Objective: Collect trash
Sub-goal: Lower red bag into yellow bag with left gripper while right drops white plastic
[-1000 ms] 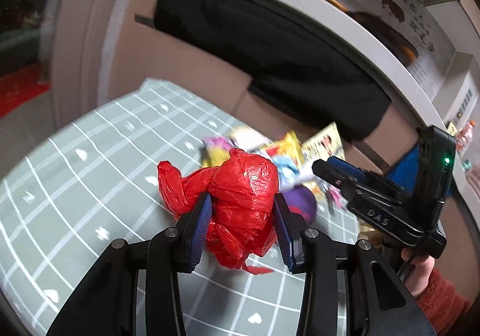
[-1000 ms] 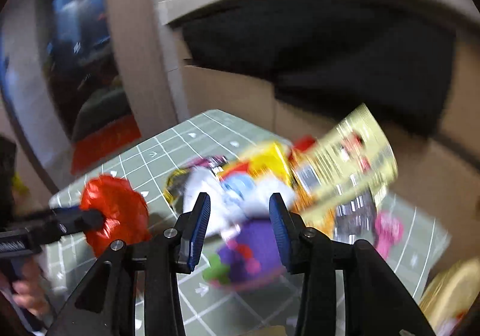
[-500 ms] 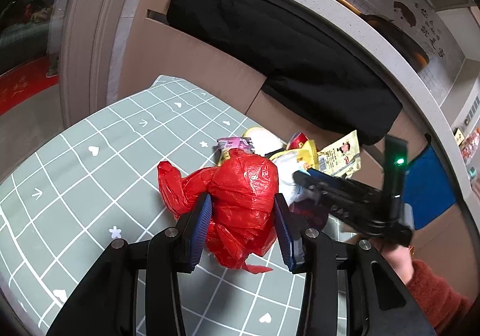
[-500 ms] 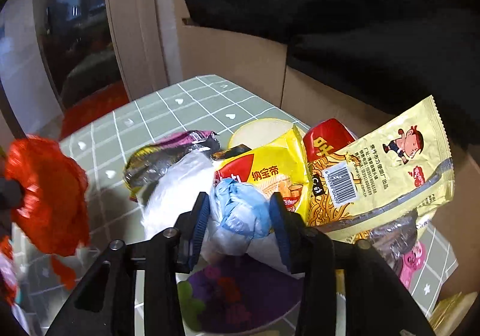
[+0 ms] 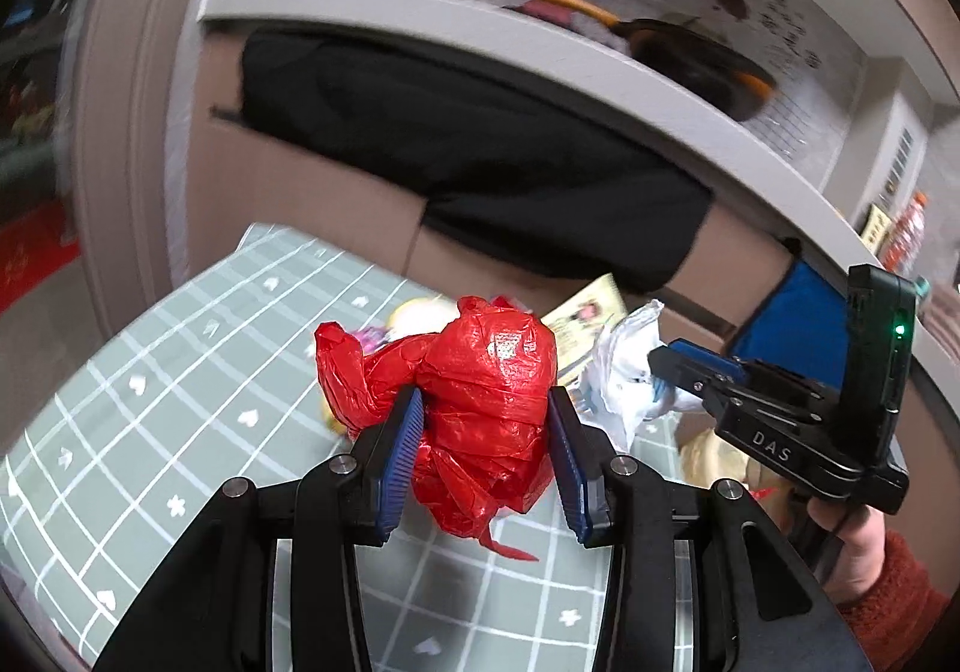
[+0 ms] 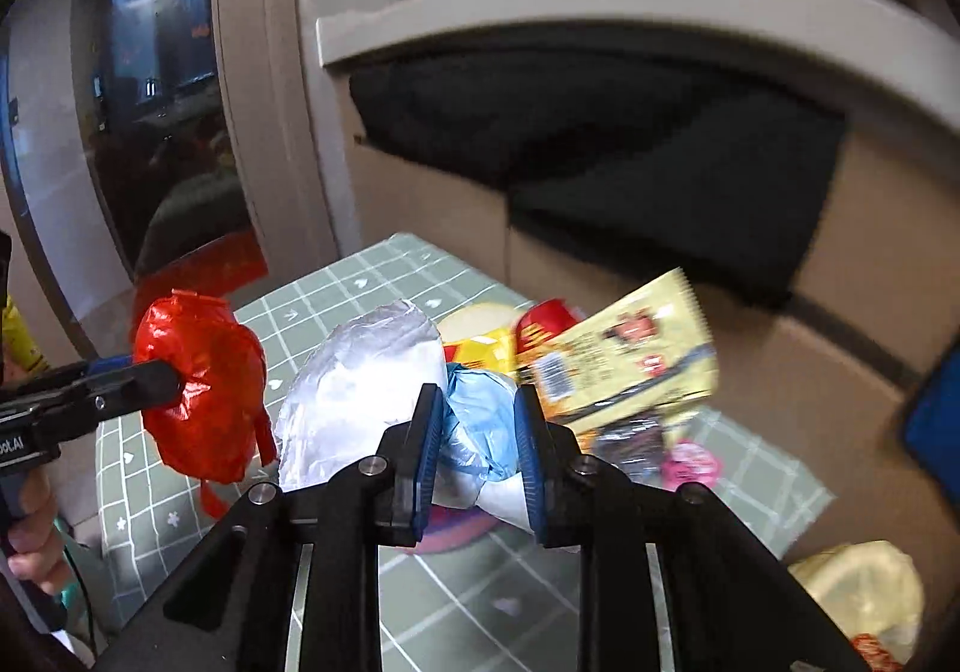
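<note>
My left gripper (image 5: 487, 441) is shut on a crumpled red plastic bag (image 5: 480, 396) and holds it above the green checked tablecloth (image 5: 180, 420). The red bag also shows in the right wrist view (image 6: 201, 393). My right gripper (image 6: 475, 453) is shut on a white and light-blue plastic bag (image 6: 474, 426), lifted off the table. That white bag (image 5: 624, 372) and the right gripper (image 5: 690, 369) appear to the right in the left wrist view. Snack wrappers lie behind: a yellow noodle packet (image 6: 624, 366) and a yellow-red chip bag (image 6: 474, 345).
A pink wrapper (image 6: 690, 465) and a dark wrapper (image 6: 630, 432) lie on the cloth at right. A yellowish bag (image 6: 858, 594) sits at the lower right. Cardboard boxes (image 5: 300, 204) draped with black cloth (image 5: 480, 150) stand behind the table under a grey counter (image 5: 540, 42).
My right gripper has closed on the white and blue bag and lifted it from the pile. My left gripper keeps the red bag and has risen slightly.
</note>
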`<state>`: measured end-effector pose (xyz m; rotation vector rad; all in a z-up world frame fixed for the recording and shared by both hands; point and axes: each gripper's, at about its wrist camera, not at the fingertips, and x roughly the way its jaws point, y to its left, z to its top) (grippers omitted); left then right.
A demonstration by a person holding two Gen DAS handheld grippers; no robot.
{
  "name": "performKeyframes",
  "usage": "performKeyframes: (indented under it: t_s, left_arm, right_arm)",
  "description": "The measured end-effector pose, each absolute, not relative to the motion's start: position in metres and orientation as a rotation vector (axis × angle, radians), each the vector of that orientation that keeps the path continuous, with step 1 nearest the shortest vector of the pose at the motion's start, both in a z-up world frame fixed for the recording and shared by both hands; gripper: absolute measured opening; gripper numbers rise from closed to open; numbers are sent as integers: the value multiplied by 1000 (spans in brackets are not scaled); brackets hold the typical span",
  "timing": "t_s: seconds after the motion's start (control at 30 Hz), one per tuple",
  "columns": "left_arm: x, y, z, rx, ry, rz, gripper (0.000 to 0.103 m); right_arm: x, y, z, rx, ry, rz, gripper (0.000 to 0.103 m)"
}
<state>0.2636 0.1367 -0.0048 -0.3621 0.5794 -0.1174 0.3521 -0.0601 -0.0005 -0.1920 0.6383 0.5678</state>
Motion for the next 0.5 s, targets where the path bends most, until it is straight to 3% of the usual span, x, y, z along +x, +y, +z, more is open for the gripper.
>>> performKeyframes:
  t_s: [0.5]
  left_arm:
    - [272, -4, 79, -175, 435, -337, 42]
  right_arm:
    - [300, -194, 84, -100, 438, 358, 22]
